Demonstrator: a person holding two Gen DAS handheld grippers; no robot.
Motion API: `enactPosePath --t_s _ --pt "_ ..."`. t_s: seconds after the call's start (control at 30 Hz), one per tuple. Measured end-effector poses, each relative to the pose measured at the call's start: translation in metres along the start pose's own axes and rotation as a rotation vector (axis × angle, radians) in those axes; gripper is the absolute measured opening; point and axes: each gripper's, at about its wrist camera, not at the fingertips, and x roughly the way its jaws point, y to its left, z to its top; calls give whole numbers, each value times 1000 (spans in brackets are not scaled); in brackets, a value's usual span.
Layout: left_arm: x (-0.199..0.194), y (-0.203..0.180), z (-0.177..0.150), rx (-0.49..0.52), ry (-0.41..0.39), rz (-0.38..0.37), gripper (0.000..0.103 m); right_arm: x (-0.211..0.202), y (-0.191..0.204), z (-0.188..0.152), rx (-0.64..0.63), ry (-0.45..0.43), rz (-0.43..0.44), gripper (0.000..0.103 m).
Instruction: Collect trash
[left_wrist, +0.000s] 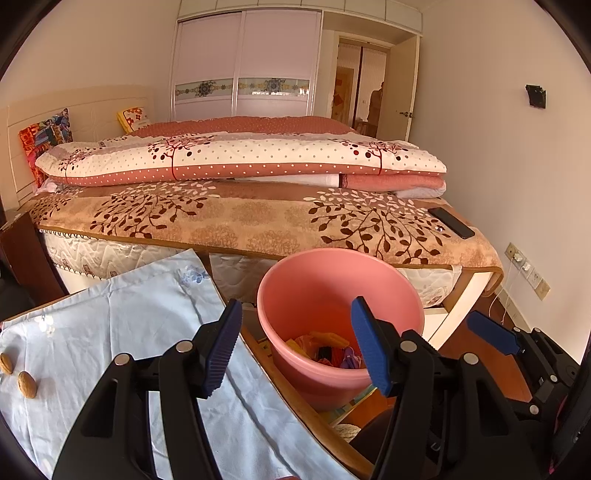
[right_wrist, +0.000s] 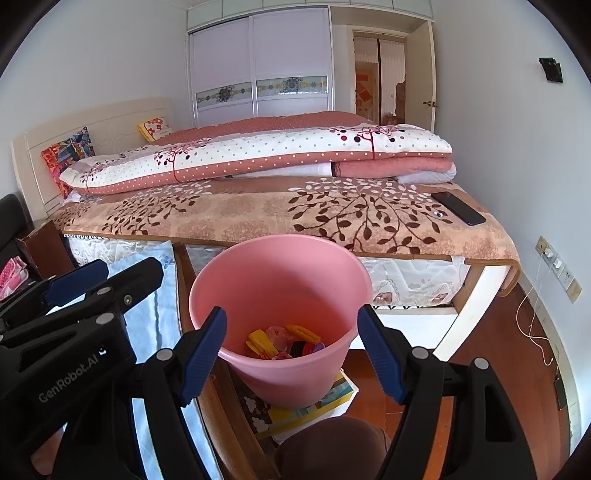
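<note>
A pink bin (left_wrist: 340, 295) stands beside the table, with yellow, pink and dark wrappers (left_wrist: 325, 349) in its bottom. It also shows in the right wrist view (right_wrist: 280, 280), with the same trash (right_wrist: 286, 341) inside. My left gripper (left_wrist: 295, 347) is open and empty, over the table's right edge next to the bin. My right gripper (right_wrist: 291, 354) is open and empty, held above the bin's near rim. Two brown nut-like pieces (left_wrist: 26, 384) lie on the light blue cloth (left_wrist: 129, 332) at the far left.
A bed (left_wrist: 240, 218) with folded quilts lies behind the bin, with a black phone (left_wrist: 450, 222) on its right corner. The table's wooden edge (left_wrist: 295, 398) runs diagonally. A box (right_wrist: 332, 400) sits under the bin. A charger cable (right_wrist: 532, 317) hangs at the right wall.
</note>
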Motion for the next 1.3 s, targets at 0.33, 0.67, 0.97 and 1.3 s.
enactPosePath --t_s 0.33,0.67,0.97,1.3 --pt "-5 -2 0 9 -9 6 62 -9 1 0 -3 -20 -6 72" --pt "-7 -5 1 13 -13 4 62 -11 2 0 -5 -22 -6 72" --pt "-9 -5 1 20 -32 13 62 -11 2 -1 -3 -17 -7 72" --pt "-6 -4 0 16 -13 16 62 -8 2 -1 -6 -10 -7 72"
